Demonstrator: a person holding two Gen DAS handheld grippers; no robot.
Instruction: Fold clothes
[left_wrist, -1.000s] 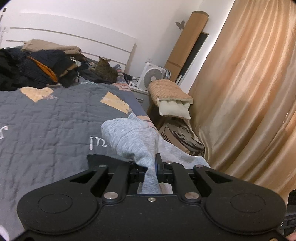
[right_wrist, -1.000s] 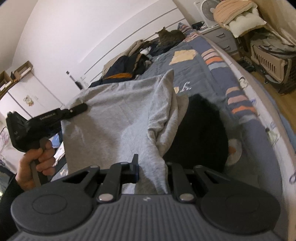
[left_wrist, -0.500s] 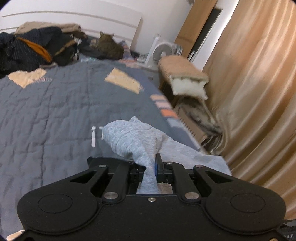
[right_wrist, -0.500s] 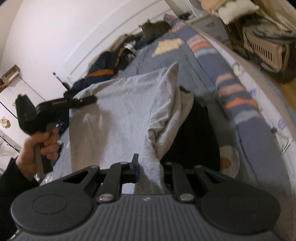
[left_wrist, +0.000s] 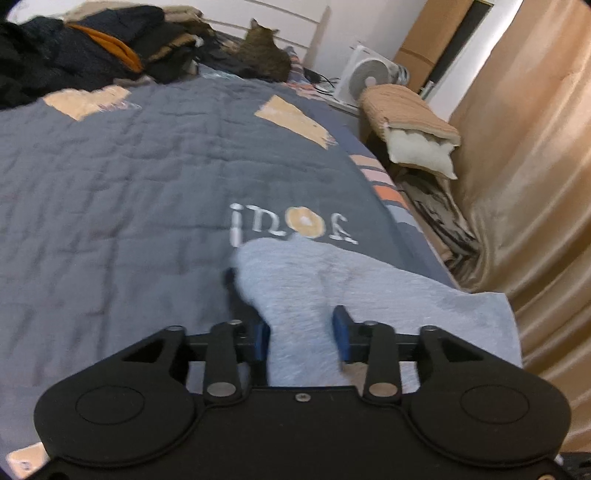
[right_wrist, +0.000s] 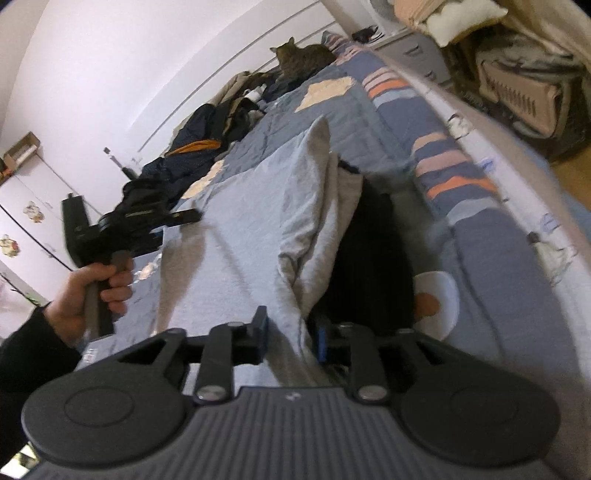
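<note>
A grey garment (left_wrist: 369, 291) lies spread on the blue-grey quilt (left_wrist: 129, 184), partly over a black garment (right_wrist: 369, 258). My left gripper (left_wrist: 302, 339) is open, its blue pads set wide apart with a fold of the grey cloth lying loose between them. In the right wrist view the same grey garment (right_wrist: 251, 229) stretches from the left gripper (right_wrist: 188, 217), held by a hand (right_wrist: 96, 291), to my right gripper (right_wrist: 291, 334). The right jaws stand a little apart, with a bunched edge of grey cloth running between them.
A cat (left_wrist: 262, 55) sits by the headboard beside a pile of dark clothes (left_wrist: 74, 55). Right of the bed are a white fan (left_wrist: 365, 77), a cushion (left_wrist: 410, 122), a pet carrier (right_wrist: 517, 85) and a tan curtain (left_wrist: 535, 147).
Both grippers have come down toward the quilt with the grey garment. The left jaws have opened wide off the cloth. The right jaws have parted slightly.
</note>
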